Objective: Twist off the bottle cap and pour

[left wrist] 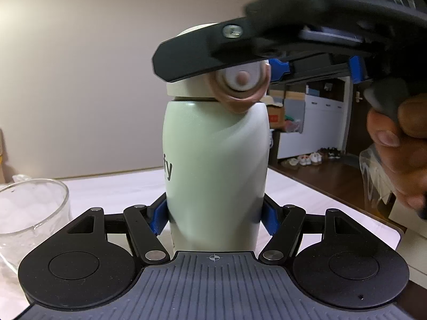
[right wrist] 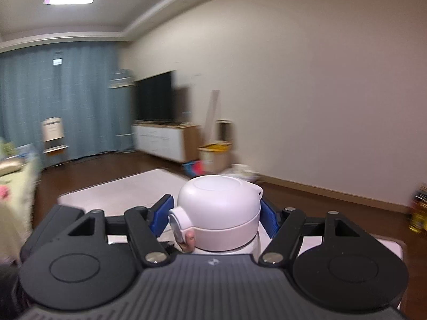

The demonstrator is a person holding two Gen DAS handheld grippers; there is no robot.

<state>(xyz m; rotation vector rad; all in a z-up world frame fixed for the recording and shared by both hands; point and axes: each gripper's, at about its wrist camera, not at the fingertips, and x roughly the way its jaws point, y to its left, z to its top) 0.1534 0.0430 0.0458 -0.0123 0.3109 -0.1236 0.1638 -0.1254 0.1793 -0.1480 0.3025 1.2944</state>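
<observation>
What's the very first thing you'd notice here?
The pale green bottle standing upright on the white table, squeezed low down by the left gripper. Up top, the right gripper clamps its white cap. A clear glass cup waits beside the bottle.

White table (left wrist: 307,194) — bottle (left wrist: 216,165), glass jug (left wrist: 32,213)

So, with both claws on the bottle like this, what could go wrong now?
1. The left claw grips the green bottle low on its body, so twisting the cap with the right claw might tip it or turn it in the grip.
2. The glass cup stands close beside the bottle; a slip could knock it.
</observation>
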